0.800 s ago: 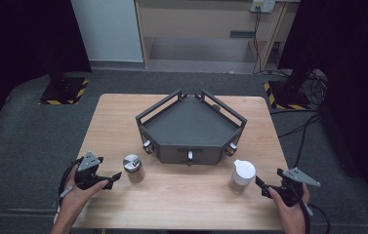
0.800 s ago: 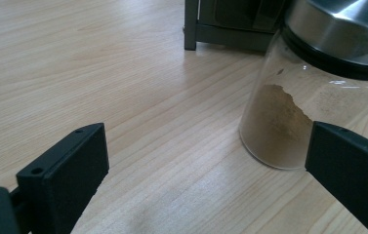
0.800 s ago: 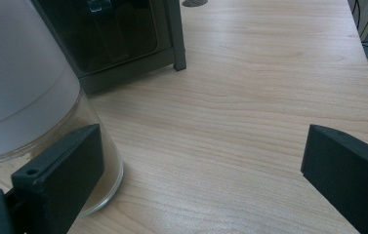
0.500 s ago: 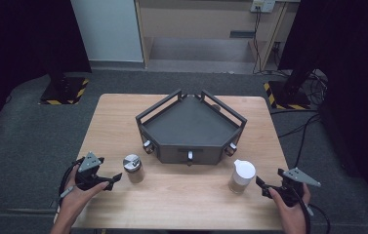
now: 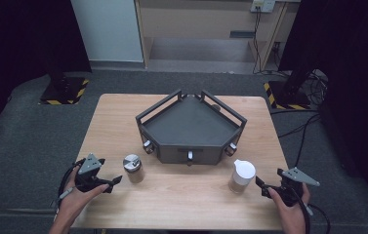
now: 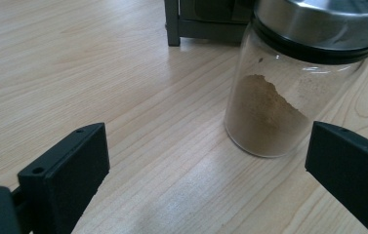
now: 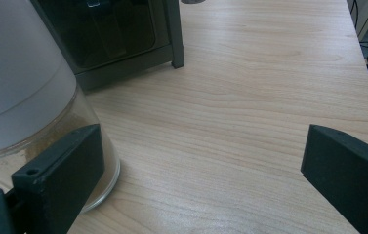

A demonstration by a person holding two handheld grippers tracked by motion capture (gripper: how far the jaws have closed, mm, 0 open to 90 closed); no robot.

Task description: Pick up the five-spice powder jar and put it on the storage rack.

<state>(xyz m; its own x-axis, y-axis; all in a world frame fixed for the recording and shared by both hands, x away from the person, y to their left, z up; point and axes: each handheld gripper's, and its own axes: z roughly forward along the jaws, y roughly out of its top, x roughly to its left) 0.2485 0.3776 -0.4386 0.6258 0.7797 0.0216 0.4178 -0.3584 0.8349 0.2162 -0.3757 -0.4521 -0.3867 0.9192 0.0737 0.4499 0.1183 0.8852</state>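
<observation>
1. Against the earlier frames little differs: your left gripper (image 5: 114, 181) sits slightly closer to the steel-lidded jar (image 5: 132, 168); your right gripper (image 5: 261, 185) holds the same spot near the table's (image 5: 186, 204) front right corner.
2. Left gripper: jaws spread wide, nothing between them, pointing at the jar from just beside it. Your left hand (image 5: 76, 195) rests at the front left edge.
3. Steel-lidded jar: clear glass, upright, standing on the wood, not touched. In the left gripper view it (image 6: 289, 83) holds a sloped heap of brown powder, well under half full.
4. Dark five-sided tray (image 5: 190, 152), railed, sits at table centre behind both jars. Its floor looks bare.
5. White-lidded jar (image 5: 242, 176): upright, front right of the tray. In the right gripper view its glass base (image 7: 50, 146) shows a low layer of tan powder.
6. Right gripper: jaws wide, empty; the left jaw lies just beside the jar base; contact cannot be told.
</observation>
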